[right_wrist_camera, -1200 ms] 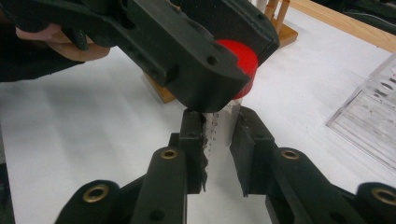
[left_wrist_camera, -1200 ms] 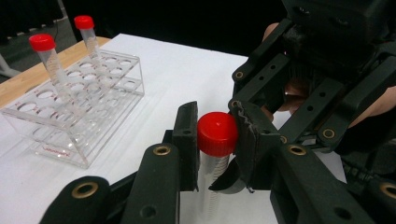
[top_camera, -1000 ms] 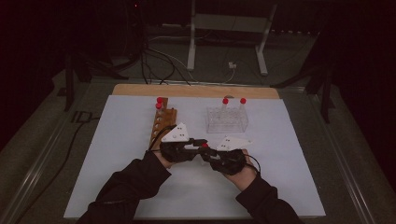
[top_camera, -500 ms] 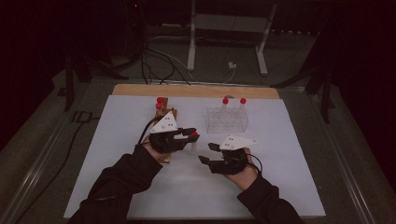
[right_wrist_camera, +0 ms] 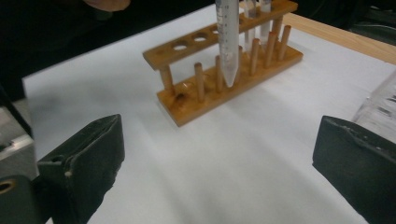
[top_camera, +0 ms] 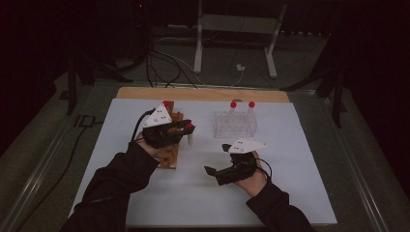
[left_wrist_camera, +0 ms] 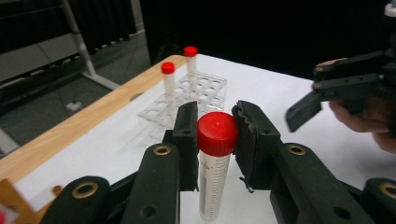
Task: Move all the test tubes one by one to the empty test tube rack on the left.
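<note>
My left gripper (top_camera: 186, 128) is shut on a clear tube with a red cap (left_wrist_camera: 215, 154), gripping it just under the cap, upright. The tube (top_camera: 190, 138) hangs above the table beside the wooden rack (top_camera: 169, 155), its pointed tip (right_wrist_camera: 229, 79) level with the rack's posts and outside the holes. My right gripper (top_camera: 217, 158) rests low over the white mat to the right. Its jaws have just been opening and now stand wide apart (right_wrist_camera: 219, 158) with nothing between them.
A clear plastic rack (top_camera: 235, 123) with two red-capped tubes stands at the back right of the mat. The wooden rack (right_wrist_camera: 224, 88) holds two tubes at its far end. The mat's wooden back edge (top_camera: 203, 94) lies behind both racks.
The two grippers were together at mid-table. The left one has moved up and left to the wooden rack with the tube. The right one has opened its jaws and stayed put.
</note>
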Tool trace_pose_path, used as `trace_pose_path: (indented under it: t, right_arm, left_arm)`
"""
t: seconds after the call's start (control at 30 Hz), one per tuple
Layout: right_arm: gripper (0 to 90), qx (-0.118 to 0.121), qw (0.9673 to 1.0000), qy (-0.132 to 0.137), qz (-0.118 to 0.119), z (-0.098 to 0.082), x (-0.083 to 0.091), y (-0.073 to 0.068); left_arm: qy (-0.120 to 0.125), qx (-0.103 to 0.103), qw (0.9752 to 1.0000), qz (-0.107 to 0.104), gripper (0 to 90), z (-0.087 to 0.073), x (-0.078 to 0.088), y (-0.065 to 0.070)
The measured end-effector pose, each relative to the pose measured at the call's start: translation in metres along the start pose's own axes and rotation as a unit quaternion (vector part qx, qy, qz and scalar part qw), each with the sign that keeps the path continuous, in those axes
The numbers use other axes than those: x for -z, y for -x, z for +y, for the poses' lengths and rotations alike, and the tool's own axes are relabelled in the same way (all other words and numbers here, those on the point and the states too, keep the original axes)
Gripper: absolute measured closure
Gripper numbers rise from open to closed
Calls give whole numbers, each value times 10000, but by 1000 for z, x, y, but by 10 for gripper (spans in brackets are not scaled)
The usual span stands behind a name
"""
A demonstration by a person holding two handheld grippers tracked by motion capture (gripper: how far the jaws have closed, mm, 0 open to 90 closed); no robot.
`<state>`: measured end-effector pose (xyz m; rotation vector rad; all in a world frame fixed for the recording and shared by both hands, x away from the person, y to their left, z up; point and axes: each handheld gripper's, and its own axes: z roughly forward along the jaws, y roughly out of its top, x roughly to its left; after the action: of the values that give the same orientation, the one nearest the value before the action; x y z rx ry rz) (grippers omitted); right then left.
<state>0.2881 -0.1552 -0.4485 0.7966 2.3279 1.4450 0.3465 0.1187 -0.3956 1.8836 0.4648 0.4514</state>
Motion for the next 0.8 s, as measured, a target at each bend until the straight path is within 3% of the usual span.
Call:
trace_pose_path:
  t: [0.47, 0.8]
  right_arm:
    - [0, 37, 9999, 21, 133, 1, 3, 2]
    - [0, 14, 9999, 68, 158, 2, 6, 4]
  left_arm:
    - [156, 151, 9982, 559, 721, 7, 18, -28]
    - [166, 226, 9950, 962, 721, 9, 29, -46]
